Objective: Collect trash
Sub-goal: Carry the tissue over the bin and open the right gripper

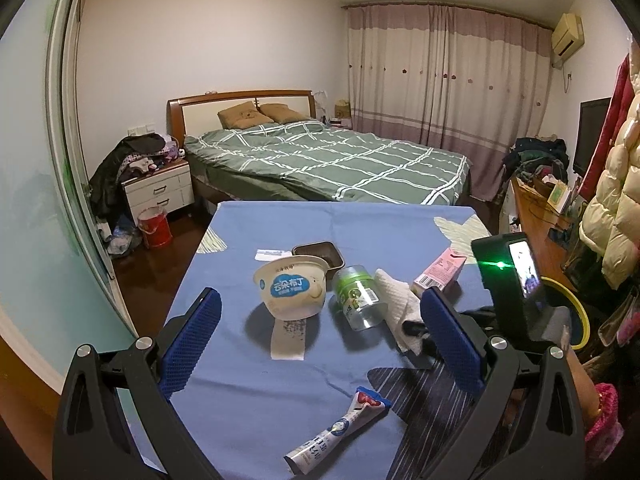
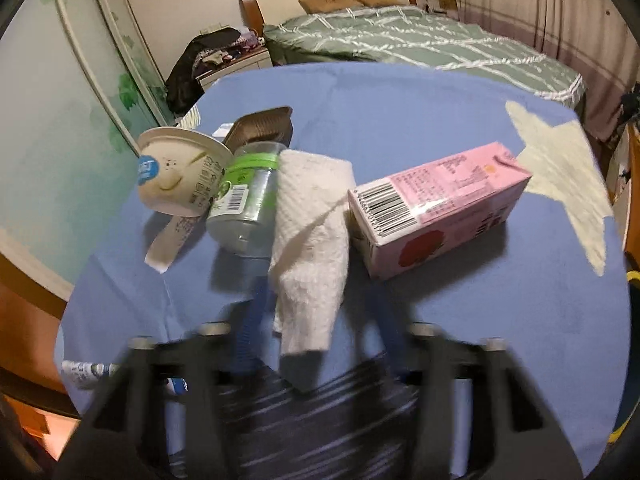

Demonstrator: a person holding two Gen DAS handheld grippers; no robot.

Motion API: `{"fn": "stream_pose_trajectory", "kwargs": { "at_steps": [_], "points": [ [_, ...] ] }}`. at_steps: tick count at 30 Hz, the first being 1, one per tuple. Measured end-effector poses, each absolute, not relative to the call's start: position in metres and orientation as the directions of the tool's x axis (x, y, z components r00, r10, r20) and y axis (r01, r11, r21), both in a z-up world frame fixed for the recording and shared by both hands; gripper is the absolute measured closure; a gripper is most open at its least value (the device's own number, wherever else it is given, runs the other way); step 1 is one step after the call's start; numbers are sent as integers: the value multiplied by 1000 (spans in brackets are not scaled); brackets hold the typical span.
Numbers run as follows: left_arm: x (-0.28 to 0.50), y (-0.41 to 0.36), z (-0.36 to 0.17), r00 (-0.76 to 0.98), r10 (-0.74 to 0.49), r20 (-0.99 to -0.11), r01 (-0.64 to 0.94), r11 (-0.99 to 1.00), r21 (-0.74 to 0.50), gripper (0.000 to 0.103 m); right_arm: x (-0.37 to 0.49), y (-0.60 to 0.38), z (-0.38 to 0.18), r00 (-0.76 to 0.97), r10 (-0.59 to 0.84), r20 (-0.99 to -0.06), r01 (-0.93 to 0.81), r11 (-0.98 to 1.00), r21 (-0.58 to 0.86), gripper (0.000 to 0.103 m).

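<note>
Trash is seen uncollected on the blue counter [image 1: 360,224]: pudding cup [image 1: 290,289], jar [image 1: 357,297], pink carton [image 2: 436,208], tube [image 1: 338,432]. Only the paper towel [image 2: 310,248] is pinched in the right tool [image 2: 316,320]; the left tool [image 1: 320,344] is spread, empty.

1. Table [image 1: 360,224] covered by a blue cloth with star patches.
2. Far centre: brown plastic tray [image 1: 318,253], a white slip beside it.
3. Centre: pudding cup [image 1: 290,289] tipped over, lid strip [image 1: 288,338] hanging; clear jar [image 1: 358,298] on its side.
4. Right: paper towel [image 2: 310,240], pink carton [image 2: 436,206].
5. Near edge: squeeze tube [image 1: 336,434].
</note>
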State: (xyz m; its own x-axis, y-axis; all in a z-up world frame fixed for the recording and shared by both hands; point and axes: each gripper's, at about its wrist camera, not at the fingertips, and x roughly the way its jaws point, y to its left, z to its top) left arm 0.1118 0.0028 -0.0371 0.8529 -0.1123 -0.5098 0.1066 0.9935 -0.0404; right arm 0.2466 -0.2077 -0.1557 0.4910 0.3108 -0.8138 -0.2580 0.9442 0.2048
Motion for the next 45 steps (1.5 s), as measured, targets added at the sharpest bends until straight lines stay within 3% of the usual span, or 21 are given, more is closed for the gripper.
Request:
{"fn": "stream_pose_trajectory", "kwargs": {
  "at_steps": [1,10,14,24,33,35,38,39,45],
  "points": [
    [112,2,-38,852,-113,-512,108,993,-41,5,247,-209,-156,489,317,-812,-257,943,213,98],
    [116,-7,-43,842,-138,-522,135,990,-44,5,212,-234,-96,633,365,-683,-287,930,231,98],
    [116,-18,-44,835,-163,-525,168,985,-39,5,204,-264,-76,686,319,-654,-241,947,210,98],
    [140,-81,-61,780,-252,-573,303,953,-7,5,195,-388,-83,733,58,-678,82,982,173,98],
    [184,-129,-88,706,-317,-633,389,921,-27,5,197,-495,-128,630,-139,-764,328,939,100,96],
    [195,-138,-95,696,-320,-643,399,917,-24,5,195,-511,-137,608,-149,-780,355,930,99,92],
    [215,-149,-105,688,-297,-662,390,921,-9,5,196,-530,-152,577,-165,-800,386,918,89,73],
    [220,-152,-108,684,-294,-667,387,922,-9,5,199,-530,-155,574,-169,-801,389,918,84,70],
    [255,-160,-131,654,-264,-709,351,936,-25,5,199,-540,-166,567,-153,-809,384,918,96,70]
  ]
}}
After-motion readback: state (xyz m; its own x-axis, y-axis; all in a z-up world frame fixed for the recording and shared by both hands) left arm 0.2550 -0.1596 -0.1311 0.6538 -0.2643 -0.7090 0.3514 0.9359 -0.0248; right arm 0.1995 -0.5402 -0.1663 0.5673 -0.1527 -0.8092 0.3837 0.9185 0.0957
